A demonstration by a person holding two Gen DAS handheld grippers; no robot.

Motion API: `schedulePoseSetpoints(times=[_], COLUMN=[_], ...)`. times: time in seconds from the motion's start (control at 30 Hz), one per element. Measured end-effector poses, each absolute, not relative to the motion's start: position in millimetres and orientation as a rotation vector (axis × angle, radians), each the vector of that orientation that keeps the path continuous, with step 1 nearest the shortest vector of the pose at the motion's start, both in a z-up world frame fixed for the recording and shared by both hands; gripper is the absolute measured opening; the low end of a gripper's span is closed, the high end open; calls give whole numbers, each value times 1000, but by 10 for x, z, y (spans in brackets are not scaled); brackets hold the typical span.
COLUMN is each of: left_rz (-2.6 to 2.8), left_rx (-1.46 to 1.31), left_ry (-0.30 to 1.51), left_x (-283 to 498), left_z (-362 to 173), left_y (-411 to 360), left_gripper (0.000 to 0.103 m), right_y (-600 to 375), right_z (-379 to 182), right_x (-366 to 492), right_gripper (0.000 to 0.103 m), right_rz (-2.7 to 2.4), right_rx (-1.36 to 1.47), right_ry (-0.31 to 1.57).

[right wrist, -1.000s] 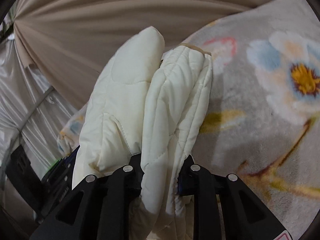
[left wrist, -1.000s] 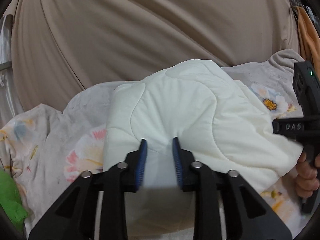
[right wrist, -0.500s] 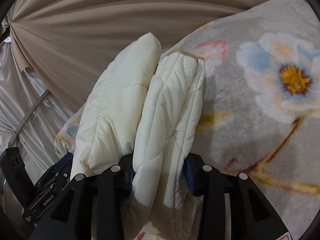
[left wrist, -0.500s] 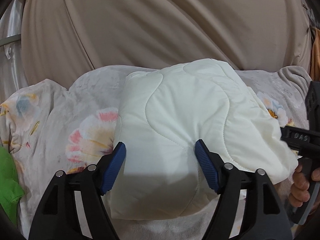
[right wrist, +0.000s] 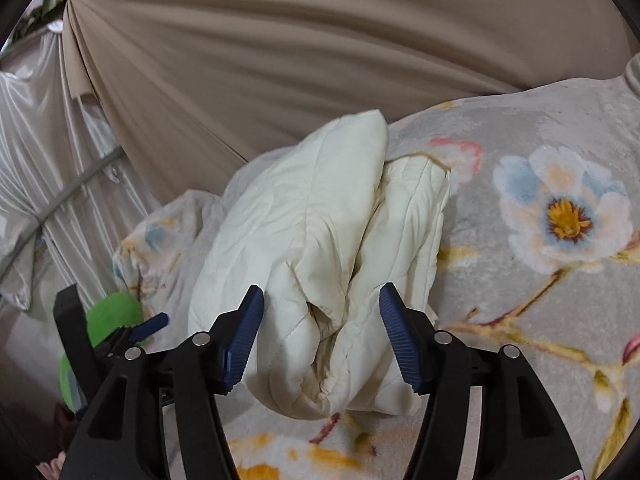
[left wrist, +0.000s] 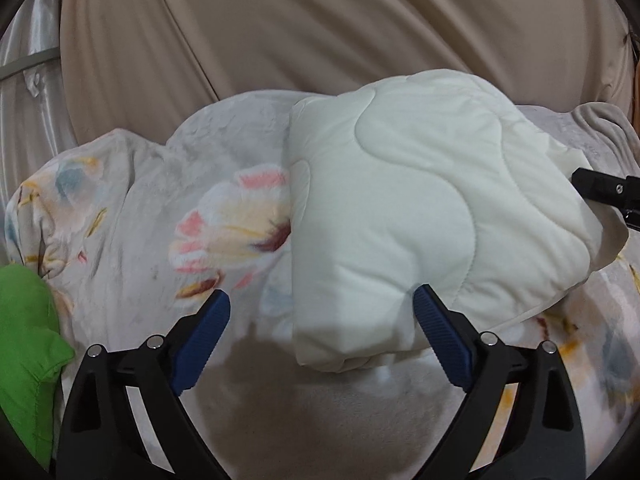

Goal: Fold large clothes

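A cream quilted garment [left wrist: 420,208], folded into a thick bundle, lies on a flowered blanket [left wrist: 160,220]. My left gripper [left wrist: 320,336] is open, its jaws wide apart at the bundle's near edge, the right blue pad [left wrist: 438,340] touching the cloth. In the right wrist view the same bundle [right wrist: 320,264] shows its folded end, and my right gripper [right wrist: 320,340] is open with a jaw on either side of that end. The right gripper's black body [left wrist: 604,188] shows at the left view's right edge.
A beige curtain [left wrist: 320,32] hangs behind the bed. A green cloth [left wrist: 24,344] lies at the left; it also shows in the right wrist view [right wrist: 112,312]. A silvery curtain with a rail [right wrist: 48,168] stands further left. The flowered blanket [right wrist: 540,240] spreads right.
Both grippers let go of the garment and opened wide. The bundle dropped onto the blanket. The left gripper drew back and to the left.
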State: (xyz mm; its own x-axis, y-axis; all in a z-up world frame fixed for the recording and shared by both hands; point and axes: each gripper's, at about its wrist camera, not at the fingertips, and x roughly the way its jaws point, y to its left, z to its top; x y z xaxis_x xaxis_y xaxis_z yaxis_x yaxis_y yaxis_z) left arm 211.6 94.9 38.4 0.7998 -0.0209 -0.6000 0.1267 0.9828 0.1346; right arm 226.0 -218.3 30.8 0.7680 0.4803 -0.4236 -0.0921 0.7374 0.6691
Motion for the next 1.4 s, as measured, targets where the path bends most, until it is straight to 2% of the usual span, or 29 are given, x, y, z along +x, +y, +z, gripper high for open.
schedulePoseSetpoints(times=[0.03, 0.1, 0.13, 0.17, 0.27, 0.37, 0.53, 0.73, 0.9, 1.0, 1.03, 1.07, 1.13, 1.3, 1.4], left_rz=[-83, -100, -111, -114, -111, -119, -144, -152, -117, -94, -89, -86, -85, -114, -104], left_rx=[173, 190, 205, 221, 229, 201, 176, 87, 59, 62, 57, 48, 37, 19, 40], left_ry=[646, 653, 648, 642, 639, 660, 674, 582, 623, 665, 672, 676, 681, 697, 694], left_x=[2112, 2073, 2044, 2026, 2046, 2086, 2043, 1896, 2126, 2263, 2282, 2294, 2307, 2310, 2305], left_z=[367, 353, 350, 345, 313, 278, 292, 718, 724, 619, 591, 570, 539, 481, 458], left_y=[953, 933, 917, 899, 894, 918, 894, 895, 745, 648, 633, 626, 615, 581, 537], left_gripper=[92, 92, 92, 92, 94, 95, 95, 95, 95, 95, 95, 95, 96, 97, 97], right_y=[-2130, -2095, -2100, -2111, -2183, -2231, -2284, -2321, -2233, -2173, -2161, -2148, -2142, -1988, -1940], right_z=[293, 318, 354, 408, 576, 510, -256, 87, 563, 756, 781, 793, 757, 275, 173], right_x=[2291, 2298, 2281, 2268, 2170, 2132, 2338, 2231, 2039, 2020, 2064, 2123, 2244, 2676, 2709], right_gripper=[61, 54, 37, 16, 12, 10, 10, 16, 18, 14, 8, 3, 0, 0, 0], right_rz=[333, 324, 333, 367, 392, 331, 293, 285, 171, 112, 105, 105, 129, 71, 42], right_rx=[665, 643, 635, 636, 641, 616, 699, 665, 586, 471, 448, 434, 423, 319, 294], right_ry=[637, 647, 641, 631, 577, 576, 726, 711, 647, 601, 597, 596, 615, 759, 758])
